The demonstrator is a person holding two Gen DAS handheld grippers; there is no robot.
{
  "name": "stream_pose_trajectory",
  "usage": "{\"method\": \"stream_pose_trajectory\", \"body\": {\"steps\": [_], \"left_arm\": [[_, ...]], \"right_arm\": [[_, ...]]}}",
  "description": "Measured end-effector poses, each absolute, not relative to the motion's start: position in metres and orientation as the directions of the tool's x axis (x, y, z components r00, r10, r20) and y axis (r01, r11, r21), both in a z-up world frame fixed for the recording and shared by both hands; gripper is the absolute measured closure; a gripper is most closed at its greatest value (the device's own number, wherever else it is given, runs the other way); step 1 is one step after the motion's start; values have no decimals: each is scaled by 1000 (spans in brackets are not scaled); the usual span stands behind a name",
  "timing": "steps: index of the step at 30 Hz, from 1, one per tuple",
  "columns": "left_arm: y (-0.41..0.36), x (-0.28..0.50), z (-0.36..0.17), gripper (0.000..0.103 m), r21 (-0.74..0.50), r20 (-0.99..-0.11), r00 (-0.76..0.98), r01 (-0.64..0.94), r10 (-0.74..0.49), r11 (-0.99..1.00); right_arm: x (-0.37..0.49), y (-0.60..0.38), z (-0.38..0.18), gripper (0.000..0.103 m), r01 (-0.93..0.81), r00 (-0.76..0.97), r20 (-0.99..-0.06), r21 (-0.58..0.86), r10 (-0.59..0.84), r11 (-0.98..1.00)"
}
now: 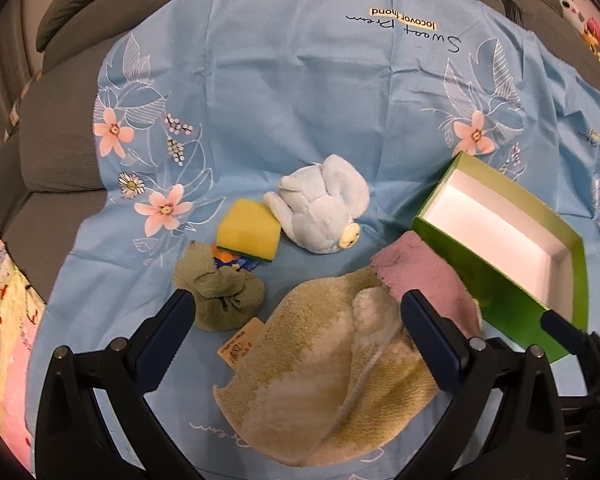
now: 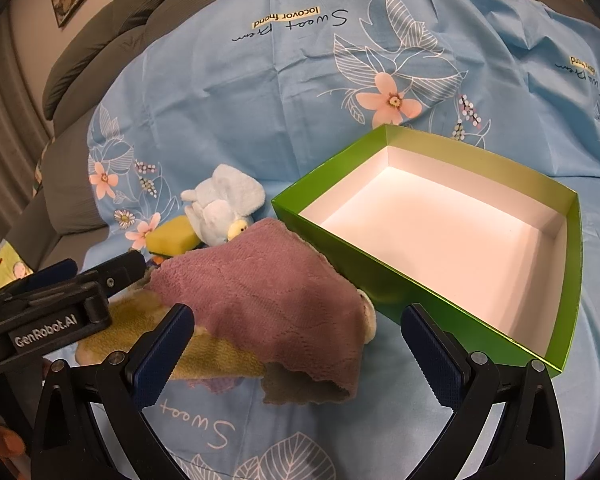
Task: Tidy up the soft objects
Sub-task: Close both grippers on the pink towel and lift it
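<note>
Across both views spreads a blue flowered sheet [image 1: 292,92], draped over a grey sofa [image 1: 60,148]. At the right of the right wrist view sits a green box [image 2: 380,280] with a white inside, holding nothing. Touching its near wall, a pink cloth [image 2: 268,292] lies over a cream and yellow towel [image 1: 320,368], which fills the lower middle of the left wrist view. Toward the middle of that view lies a pale blue plush toy [image 1: 324,204], touching a yellow sponge [image 1: 248,228] on its left. Below the sponge sits a knotted olive cloth [image 1: 220,292]. Over the towel, the left gripper [image 1: 296,336] has its jaws wide apart, holding nothing. Over the pink cloth, the right gripper [image 2: 296,344] is likewise spread and holds nothing.
</note>
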State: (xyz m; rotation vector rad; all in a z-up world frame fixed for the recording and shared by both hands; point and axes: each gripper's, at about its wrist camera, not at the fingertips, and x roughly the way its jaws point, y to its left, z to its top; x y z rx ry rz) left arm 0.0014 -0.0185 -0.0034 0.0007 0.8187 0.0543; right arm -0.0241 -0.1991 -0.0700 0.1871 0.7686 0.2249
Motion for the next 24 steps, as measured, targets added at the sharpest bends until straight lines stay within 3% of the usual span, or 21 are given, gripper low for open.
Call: {"method": "stream_pose_trajectory", "body": {"steps": [5,9,17,21,24], "left_arm": [[-17,-3,2,1,-24,-719,695,-28,3,999],[-9,-3,6,1,-235,-709,665,91,-234,968],[5,-3,11,1,-471,-663,583,162,-469,867],[-9,-8,37,1,-523,-631,543,230,-554,821],[-32,-7,39,1,-545,-664,464,237,-587,804]], "right_arm": [[-25,-200,-69,0,-140,699,-659,255,278,957],[-27,-209,-70,0,-164,686,-645,314,336,935],[-23,-247,-79,0,-167,637,-607,493,475,854],[-17,-268,-87,0,-156,602,-568,606,561,780],[-13,-272,-95,0,-166,555,-550,661,624,731]]}}
